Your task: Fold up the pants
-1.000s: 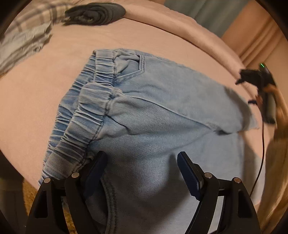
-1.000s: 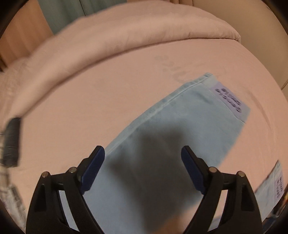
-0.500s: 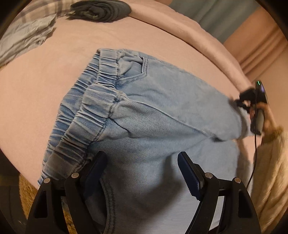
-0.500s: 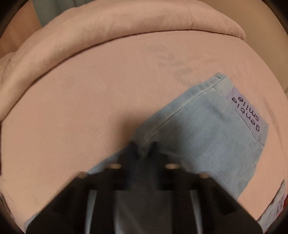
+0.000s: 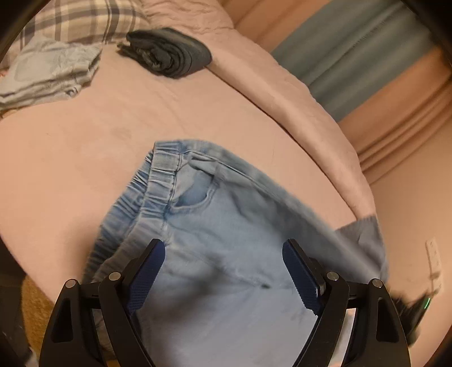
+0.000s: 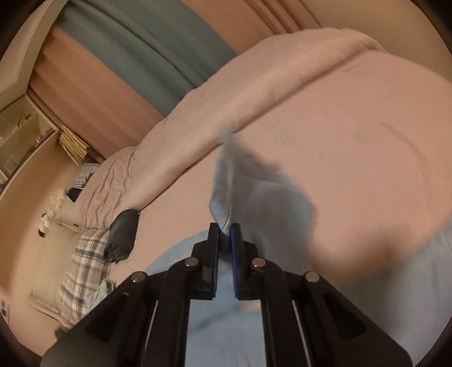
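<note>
Light blue denim pants (image 5: 226, 214) lie on the pink bed sheet (image 5: 84, 146), elastic waistband (image 5: 158, 180) toward the far left. My left gripper (image 5: 223, 244) hovers above the seat of the pants, its jaws opening, with no cloth pressed between the pads. My right gripper (image 6: 225, 227) is shut on a fold of the pants leg (image 6: 223, 183), which stands up from the pads, blurred by motion. In the left wrist view that lifted leg end (image 5: 364, 234) hangs in the air at the right.
A dark folded garment (image 5: 169, 53) and a grey-blue pile of clothes (image 5: 48, 73) lie at the far side by a plaid pillow (image 5: 84, 19). A rolled pink duvet (image 5: 282, 93) runs along the bed's far edge. Curtains (image 6: 141, 42) and shelves (image 6: 28, 135) stand beyond.
My right gripper closed on the pants leg, then swung it up and across the bed. My left gripper rose away from the pants, so more of the bed shows.
</note>
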The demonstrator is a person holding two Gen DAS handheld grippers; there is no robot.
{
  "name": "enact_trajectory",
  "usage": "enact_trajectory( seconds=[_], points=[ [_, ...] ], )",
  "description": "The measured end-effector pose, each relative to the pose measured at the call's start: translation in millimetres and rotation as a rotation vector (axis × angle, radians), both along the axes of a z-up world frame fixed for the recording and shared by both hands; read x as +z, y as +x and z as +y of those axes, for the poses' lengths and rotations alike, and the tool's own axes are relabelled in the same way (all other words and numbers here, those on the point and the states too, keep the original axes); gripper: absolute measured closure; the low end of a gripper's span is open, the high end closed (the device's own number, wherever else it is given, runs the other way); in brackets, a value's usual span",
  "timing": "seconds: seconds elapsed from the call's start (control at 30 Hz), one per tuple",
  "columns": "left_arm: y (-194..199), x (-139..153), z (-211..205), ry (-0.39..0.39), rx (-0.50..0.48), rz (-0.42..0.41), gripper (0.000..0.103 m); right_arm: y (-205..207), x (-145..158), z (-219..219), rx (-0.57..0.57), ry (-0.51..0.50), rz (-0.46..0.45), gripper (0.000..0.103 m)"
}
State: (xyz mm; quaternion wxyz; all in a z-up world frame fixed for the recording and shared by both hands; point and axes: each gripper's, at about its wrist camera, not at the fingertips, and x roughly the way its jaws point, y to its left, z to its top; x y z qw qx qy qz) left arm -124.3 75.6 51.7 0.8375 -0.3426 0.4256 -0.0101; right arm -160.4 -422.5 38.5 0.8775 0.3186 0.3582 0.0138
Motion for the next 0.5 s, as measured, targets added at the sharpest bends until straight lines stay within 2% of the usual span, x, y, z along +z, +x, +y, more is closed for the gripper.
enact_trajectory(
  seconds=[0.1,0.2,0.23,0.3,0.33,0.37,0.4,0.43,0.47,0.5],
  points=[
    [27.9,-7.1,-4.8,-0.092,-0.022,0.035,0.018,-38.0,-17.3,-10.3,-0.068,-0.024,0.077,0.096],
    [52.0,-11.8,-17.2,-0.143,-0.026,0.062,0.018,-36.0,-41.9,-22.9,-0.084,0.008,0.146,0.096],
    [61.8,-13.5,-22.2,-0.135,-0.025,0.075,0.018,-38.8,-47.0,-21.2,-0.083,-0.002,0.160,0.096],
    [81.1,-18.7,-31.7,-0.058,-0.015,0.127,0.018,-39.2,-54.8,-15.3,-0.075,-0.045,0.190,0.096],
    [90.2,-22.5,-35.9,-0.029,-0.014,0.144,0.018,-20.6,-59.0,-12.5,-0.076,-0.057,0.202,0.096],
    [97.1,-26.6,-39.7,-0.002,-0.016,0.155,0.018,-21.2,-60.3,-10.8,-0.073,-0.067,0.212,0.096],
    [105.2,-29.2,-43.7,0.040,-0.018,0.149,0.023,-17.0,-58.8,-10.9,-0.070,-0.065,0.212,0.096],
    [107.4,-30.0,-45.6,0.051,-0.022,0.136,0.035,-16.5,-57.0,-11.4,-0.068,-0.055,0.207,0.096],
    [108.6,-31.9,-46.8,0.044,-0.031,0.146,0.066,-15.6,-53.0,-12.0,-0.066,-0.049,0.199,0.096],
    [107.1,-32.9,-47.2,0.024,-0.043,0.173,0.080,-14.7,-49.8,-17.3,-0.063,-0.046,0.192,0.096]
  ],
)
